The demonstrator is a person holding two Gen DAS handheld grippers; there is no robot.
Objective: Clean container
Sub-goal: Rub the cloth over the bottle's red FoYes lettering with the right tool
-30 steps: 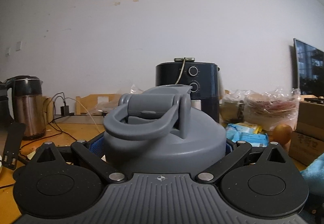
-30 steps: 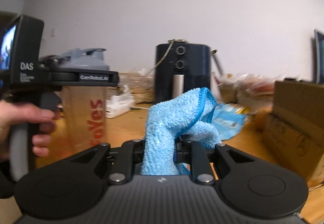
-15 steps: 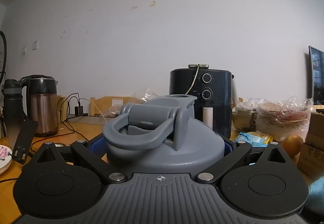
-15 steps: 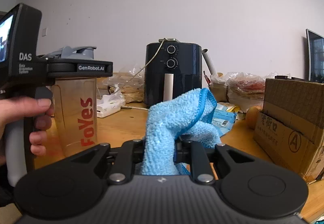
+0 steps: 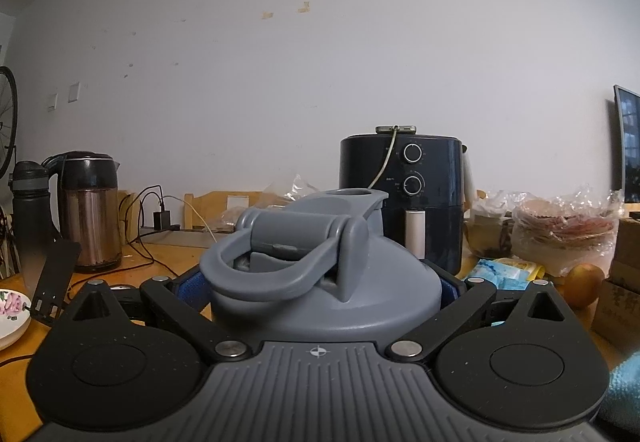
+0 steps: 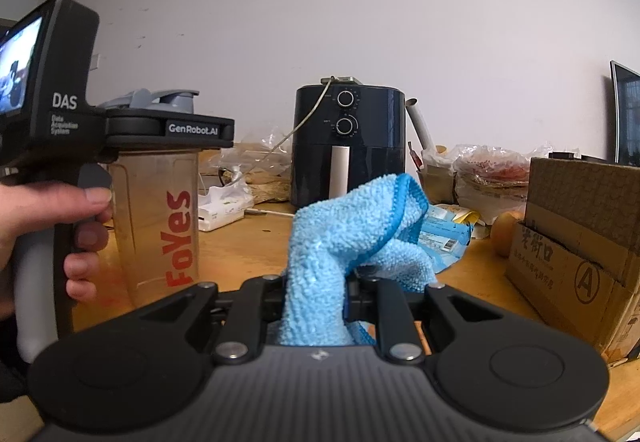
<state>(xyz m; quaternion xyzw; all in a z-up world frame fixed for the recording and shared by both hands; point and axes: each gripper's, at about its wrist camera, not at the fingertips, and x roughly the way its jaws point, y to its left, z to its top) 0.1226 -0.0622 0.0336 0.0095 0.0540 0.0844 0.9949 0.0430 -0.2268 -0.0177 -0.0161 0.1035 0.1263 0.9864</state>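
A clear shaker container with red "FoYes" lettering and a grey flip lid stands upright on the wooden table. My left gripper is shut on it just under the lid, blue pads pressing on both sides. In the right wrist view the left gripper sits at the left, with a person's hand on its handle. My right gripper is shut on a light blue microfibre cloth, which bunches up above the fingers, to the right of the container and apart from it.
At the back stand a black air fryer, a steel kettle and a dark bottle. A cardboard box, blue snack packets, an orange fruit and food bags crowd the right. A flowered plate lies at the left.
The left gripper has turned slightly with the container still held, so the background slid right and down in its view. The right gripper and the cloth stayed still.
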